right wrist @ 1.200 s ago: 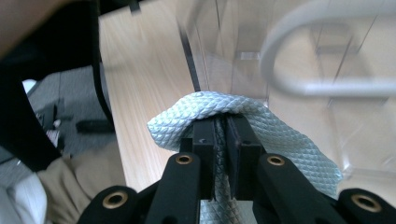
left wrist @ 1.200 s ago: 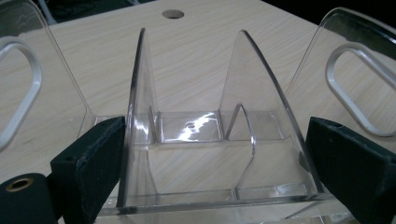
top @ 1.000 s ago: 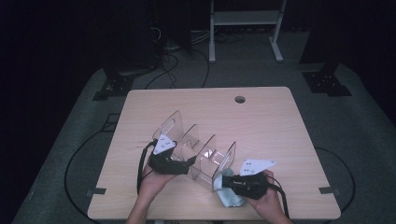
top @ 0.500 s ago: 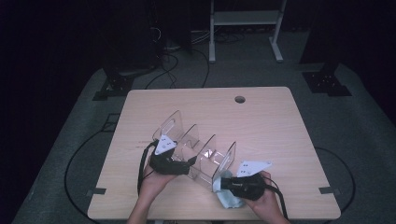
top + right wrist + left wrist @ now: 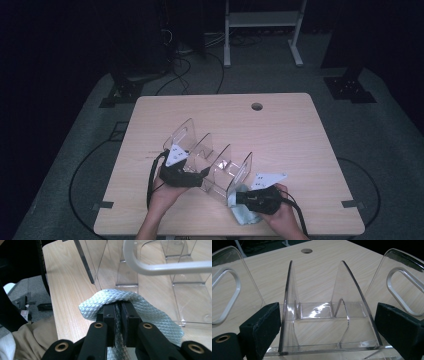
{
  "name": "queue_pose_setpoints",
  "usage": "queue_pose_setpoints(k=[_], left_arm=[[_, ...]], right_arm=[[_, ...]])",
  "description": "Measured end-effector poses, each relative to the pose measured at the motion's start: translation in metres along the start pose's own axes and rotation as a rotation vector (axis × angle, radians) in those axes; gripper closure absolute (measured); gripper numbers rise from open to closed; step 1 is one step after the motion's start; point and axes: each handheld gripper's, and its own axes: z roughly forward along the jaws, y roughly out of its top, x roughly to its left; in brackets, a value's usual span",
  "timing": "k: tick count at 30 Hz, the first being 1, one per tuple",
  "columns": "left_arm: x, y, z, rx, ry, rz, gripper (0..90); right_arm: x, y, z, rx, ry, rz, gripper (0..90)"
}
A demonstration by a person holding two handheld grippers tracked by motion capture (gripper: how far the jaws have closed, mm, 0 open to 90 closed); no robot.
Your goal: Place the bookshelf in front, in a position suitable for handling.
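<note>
Now: cloth at the rack's end

Right gripper (image 5: pixel 118 312) jaws clamped on pale blue scaly-textured cloth (image 5: pixel 150 312), pressed against clear acrylic divider rack (image 5: pixel 220 170) on light wooden counter (image 5: pixel 280 130). Left gripper (image 5: pixel 327 327) jaws wide apart, rack between them, pads not touching.

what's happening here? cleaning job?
Looks like it. A person at the table works a clear acrylic rack with two handheld tongs. The left tongs straddle the rack's near edge, jaws wide apart on either side. The right tongs are shut on a pale blue cloth, held by the rack's end panel, apparently for wiping.
</note>
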Motion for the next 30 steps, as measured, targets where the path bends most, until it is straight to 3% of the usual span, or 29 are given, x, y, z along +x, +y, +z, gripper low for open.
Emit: queue_pose_setpoints(k=[5, 11, 18, 22, 26, 28, 30], left_arm=[[0.001, 0.002, -0.002, -0.018, 0.011, -0.003, 7.1], [0.006, -0.002, -0.002, -0.005, 0.031, -0.005, 7.2], [0.007, -0.005, 0.004, 0.023, 0.034, -0.014, 7.6], [0.005, -0.005, 0.004, 0.029, 0.025, 0.003, 12.9], [0.005, -0.005, 0.004, 0.029, 0.019, 0.008, 15.4], [0.005, -0.005, 0.004, 0.029, 0.019, 0.002, 15.4], [0.006, -0.005, 0.004, 0.029, 0.025, 0.0, 15.3]], right_arm=[[0.005, 0.007, -0.009, -0.031, -0.003, -0.026, 82.9], [-0.006, -0.012, 0.015, 0.065, 0.011, 0.017, 82.8], [0.003, -0.001, 0.005, 0.027, 0.017, -0.017, 82.8], [-0.002, -0.008, 0.014, 0.065, 0.037, 0.002, 82.6], [-0.011, -0.015, 0.019, 0.106, 0.012, 0.028, 82.5], [-0.017, -0.012, 0.013, 0.097, -0.03, 0.035, 82.5], [-0.029, -0.01, 0.007, 0.07, -0.071, 0.074, 82.5]])
